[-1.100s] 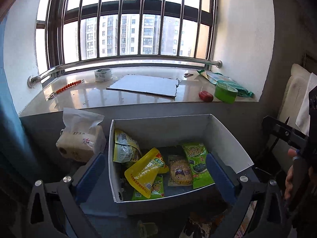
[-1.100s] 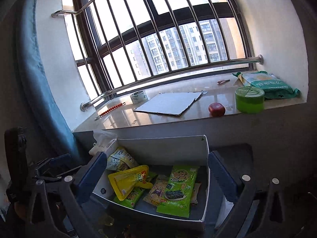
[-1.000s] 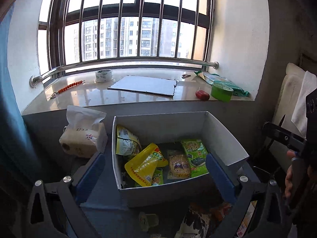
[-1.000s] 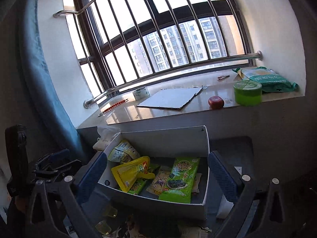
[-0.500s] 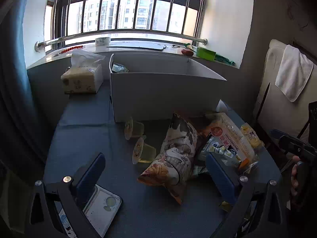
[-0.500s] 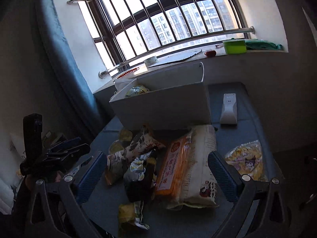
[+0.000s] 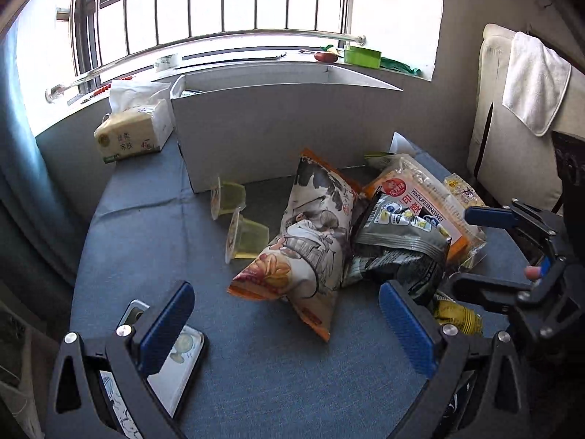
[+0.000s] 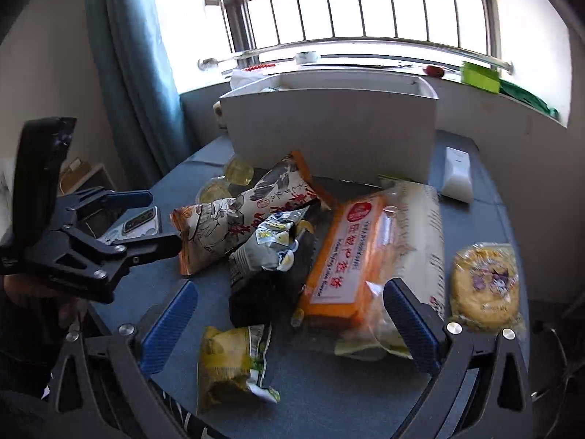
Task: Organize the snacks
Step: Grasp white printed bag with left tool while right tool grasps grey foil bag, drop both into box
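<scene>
Left tool point(image 7: 285, 329), spread and empty, has dropped from above the white box point(image 7: 278, 135) to the blue desk point(image 7: 146, 241); the patterned snack bag point(image 7: 310, 241) lies just ahead, long axis running toward the box.

Right tool point(image 8: 289, 325) (also spread, empty) hovers over the orange biscuit pack point(image 8: 347, 256), lengthwise toward the box point(image 8: 329, 128).

white box point(image 7: 278, 135); orange cracker pack point(image 8: 347, 256); black-silver bag point(image 7: 398, 245); blue tablecloth point(image 7: 153, 248); yellow jelly cups point(image 7: 248, 236)
</scene>
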